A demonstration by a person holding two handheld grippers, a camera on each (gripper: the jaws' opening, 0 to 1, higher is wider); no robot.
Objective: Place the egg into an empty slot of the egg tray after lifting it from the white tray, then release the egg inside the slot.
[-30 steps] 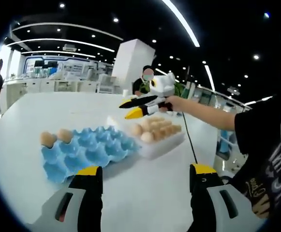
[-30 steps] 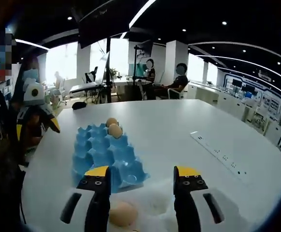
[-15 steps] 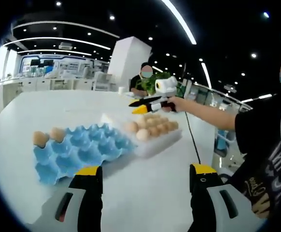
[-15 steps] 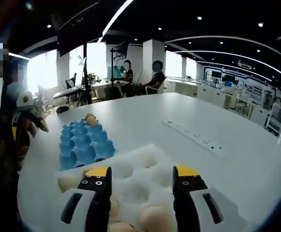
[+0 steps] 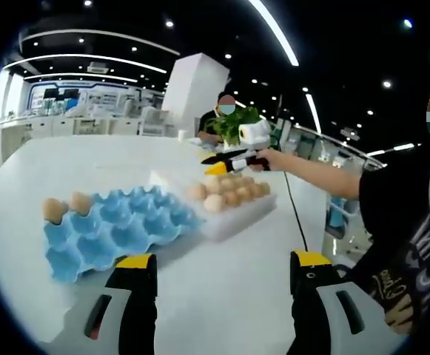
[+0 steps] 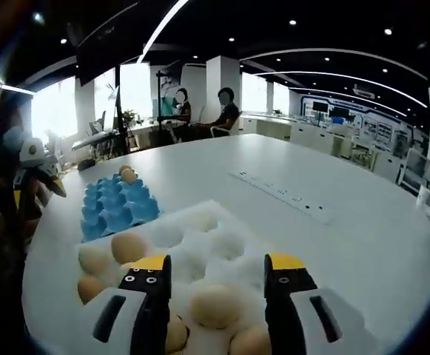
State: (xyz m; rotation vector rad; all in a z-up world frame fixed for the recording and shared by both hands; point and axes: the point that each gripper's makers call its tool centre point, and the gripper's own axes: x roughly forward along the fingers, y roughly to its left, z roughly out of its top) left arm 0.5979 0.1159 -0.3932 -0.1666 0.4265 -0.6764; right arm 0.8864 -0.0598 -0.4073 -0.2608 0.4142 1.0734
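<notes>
egg (image 6: 215, 305) seen between parted, empty right gripper (image 6: 218, 275) jaws, long axis sideways, in white tray (image 6: 229, 222) on white table (image 6: 200, 170); office w/ ceiling lights. left gripper (image 5: 220, 260) parted, empty.

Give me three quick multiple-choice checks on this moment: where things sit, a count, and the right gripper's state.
1. Where does the right gripper hang?
A. over the white tray
B. over the blue egg tray
C. off the table

2. How many eggs sit in the blue egg tray?
A. none
B. two
C. six

3. The right gripper's jaws are:
A. shut on an egg
B. open, empty
C. shut, empty

Answers: 1 A, white tray below its jaws. 2 B, two eggs at the far end. 3 B, an egg lies between the spread jaws, ungripped.
</notes>
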